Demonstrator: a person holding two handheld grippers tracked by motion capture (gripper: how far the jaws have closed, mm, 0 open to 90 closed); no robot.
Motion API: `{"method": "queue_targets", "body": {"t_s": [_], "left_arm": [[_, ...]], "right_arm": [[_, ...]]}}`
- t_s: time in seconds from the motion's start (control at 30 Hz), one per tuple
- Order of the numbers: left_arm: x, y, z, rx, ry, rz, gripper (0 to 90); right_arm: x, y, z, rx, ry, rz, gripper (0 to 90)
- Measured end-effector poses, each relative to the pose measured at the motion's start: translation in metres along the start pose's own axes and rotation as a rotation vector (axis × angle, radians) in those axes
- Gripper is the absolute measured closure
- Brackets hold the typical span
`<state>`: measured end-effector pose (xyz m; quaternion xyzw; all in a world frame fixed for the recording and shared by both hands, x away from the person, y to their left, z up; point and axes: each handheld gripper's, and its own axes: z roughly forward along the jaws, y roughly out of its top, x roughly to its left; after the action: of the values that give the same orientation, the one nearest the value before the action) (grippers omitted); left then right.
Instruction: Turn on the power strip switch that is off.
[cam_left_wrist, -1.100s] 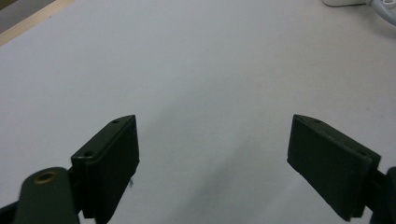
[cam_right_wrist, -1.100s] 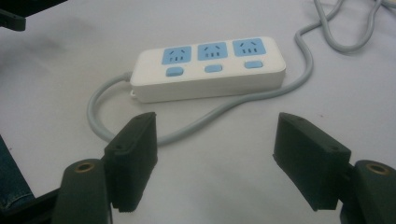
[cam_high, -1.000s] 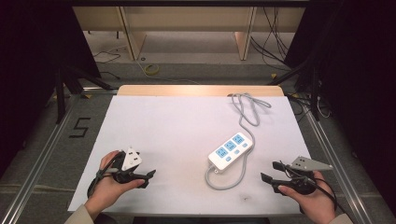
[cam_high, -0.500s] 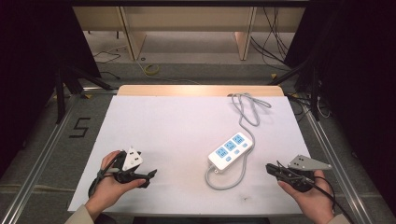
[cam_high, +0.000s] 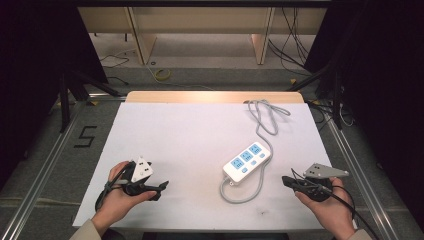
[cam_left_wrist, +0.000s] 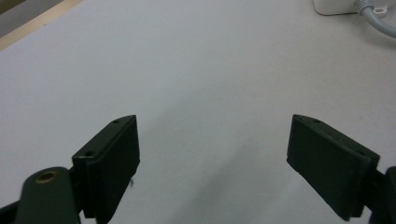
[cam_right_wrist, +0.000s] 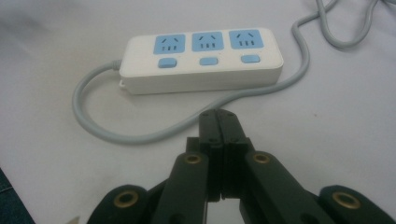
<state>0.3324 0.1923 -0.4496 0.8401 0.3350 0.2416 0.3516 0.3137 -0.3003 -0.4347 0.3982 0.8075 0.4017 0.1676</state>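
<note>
White three-outlet power strip with blue sockets and blue switches lies flat on the white table surface, ahead of and to the left of the right gripper, near it but not touching. It rests socket-side up, probably so that the sockets and switches stay reachable from above. In the right gripper view the strip lies crosswise just beyond the jaw tips, with all three switches facing the gripper.

Its grey round cable leaves the strip's near end, loops round toward the person, runs back past the strip's right side and trails to the far table edge. The loop passes between the right gripper and the strip body, so a straight approach would likely cross it first.

Right gripper: jaws pressed together with no gap, holding nothing, tips pointing at the strip, low over the table.

Left gripper: well apart from the strip, which lies far to its right. In the left gripper view its jaws stand wide apart, empty, over bare table.
</note>
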Motion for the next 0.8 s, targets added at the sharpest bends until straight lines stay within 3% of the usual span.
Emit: {"method": "queue_targets", "body": {"t_s": [0.27, 0.8], "left_arm": [[-0.001, 0.0, 0.001, -0.001, 0.001, -0.005, 16.8], [-0.001, 0.001, 0.002, 0.005, -0.003, 0.001, 17.0]], "right_arm": [[0.001, 0.005, 0.005, 0.017, 0.002, -0.029, 90.0], [0.004, 0.017, 0.014, 0.033, 0.037, -0.015, 90.0]]}}
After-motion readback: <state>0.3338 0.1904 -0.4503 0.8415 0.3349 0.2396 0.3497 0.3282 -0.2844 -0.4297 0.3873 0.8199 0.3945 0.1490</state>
